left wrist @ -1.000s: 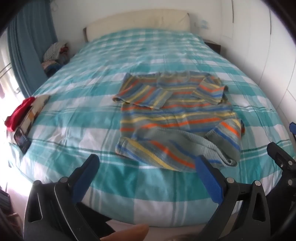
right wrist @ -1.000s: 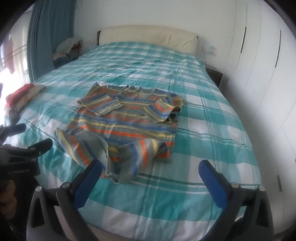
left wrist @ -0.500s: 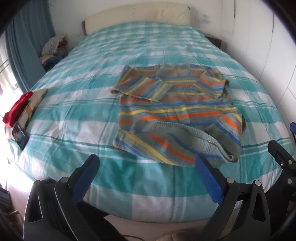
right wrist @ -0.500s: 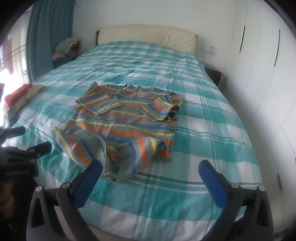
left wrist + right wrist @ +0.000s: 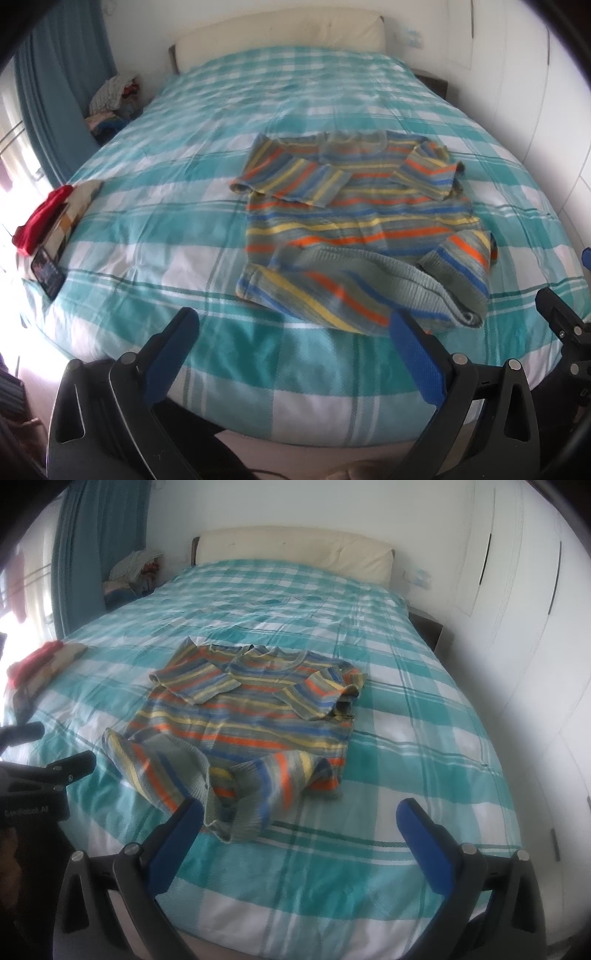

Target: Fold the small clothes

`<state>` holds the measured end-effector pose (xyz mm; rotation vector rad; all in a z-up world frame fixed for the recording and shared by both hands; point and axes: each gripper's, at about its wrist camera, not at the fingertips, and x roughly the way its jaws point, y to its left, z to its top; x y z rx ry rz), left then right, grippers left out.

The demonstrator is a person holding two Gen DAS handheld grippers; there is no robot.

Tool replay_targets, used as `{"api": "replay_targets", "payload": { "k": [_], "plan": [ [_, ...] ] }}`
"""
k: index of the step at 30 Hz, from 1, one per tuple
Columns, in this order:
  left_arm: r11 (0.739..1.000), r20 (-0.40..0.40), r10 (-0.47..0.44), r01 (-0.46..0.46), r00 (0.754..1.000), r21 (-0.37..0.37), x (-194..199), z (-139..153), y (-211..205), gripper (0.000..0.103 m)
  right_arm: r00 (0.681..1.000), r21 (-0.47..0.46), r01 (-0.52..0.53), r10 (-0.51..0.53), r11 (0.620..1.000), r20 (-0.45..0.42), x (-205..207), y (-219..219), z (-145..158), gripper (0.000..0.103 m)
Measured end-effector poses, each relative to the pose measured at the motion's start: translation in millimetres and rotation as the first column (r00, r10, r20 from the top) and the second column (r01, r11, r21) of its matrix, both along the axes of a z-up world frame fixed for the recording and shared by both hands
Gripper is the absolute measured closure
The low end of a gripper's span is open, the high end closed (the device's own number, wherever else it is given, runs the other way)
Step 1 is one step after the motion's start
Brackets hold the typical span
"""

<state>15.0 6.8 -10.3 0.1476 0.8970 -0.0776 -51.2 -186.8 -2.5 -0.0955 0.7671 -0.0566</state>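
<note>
Two grippers, left (image 5: 291,354) and right (image 5: 301,834), fingers wide and empty, hovered short of half-folded striped sweater (image 5: 362,229); next, grip rumpled hem.

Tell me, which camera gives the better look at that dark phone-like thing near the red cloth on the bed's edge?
The left wrist view. There the dark phone-like object lies in full sight at the bed's edge, just below the red cloth. The right wrist view shows the red cloth, but only a dark sliver at the picture's rim where the object would be.
</note>
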Motion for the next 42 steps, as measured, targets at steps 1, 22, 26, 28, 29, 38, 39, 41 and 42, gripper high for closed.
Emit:
{"api": "replay_targets", "payload": {
  "k": [1,22,26,28,29,38,39,41,42],
  "plan": [
    [1.0,0.001,0.001,-0.001,1.0,0.001,0,0,0,0.0,1.0,0.002,0.001,-0.001,1.0,0.0,0,0,0,0.0],
    [1.0,-0.021,0.012,-0.013,1.0,-0.027,5,-14,23,0.0,0.999,0.01,0.037,-0.037,0.999,-0.007,-1,-13,-4,0.0],
    [0.999,-0.018,-0.024,0.023,1.0,-0.041,5,-12,17,0.0,0.999,0.008,0.039,-0.039,0.999,-0.009,-1,-14,-5,0.0],
    [0.998,-0.019,-0.044,0.043,0.999,-0.043,8,-14,16,0.0,0.999,0.004,0.043,-0.043,0.999,-0.012,0,-15,-6,0.0],
    [0.998,-0.02,-0.053,0.052,0.998,-0.047,10,-14,17,0.0,0.999,0.006,0.043,-0.043,0.999,-0.014,1,-16,-6,0.0],
    [0.987,-0.056,-0.148,0.144,0.987,-0.069,82,-46,43,0.001,0.991,0.049,-0.097,0.101,0.994,-0.083,55,-25,-22,0.0],
    [0.982,-0.074,-0.169,0.162,0.983,-0.094,90,-52,43,0.001,0.988,0.036,-0.116,0.119,0.993,-0.095,64,-21,-23,0.0],
    [0.967,-0.102,-0.225,0.209,0.969,-0.149,102,-63,36,0.002,0.967,0.07,-0.202,0.21,0.977,-0.147,84,-10,-32,0.0],
    [0.958,-0.117,-0.255,0.234,0.96,-0.165,107,-69,30,0.002,0.95,0.094,-0.244,0.258,0.965,-0.175,92,-2,-40,0.0]
  ]
}}
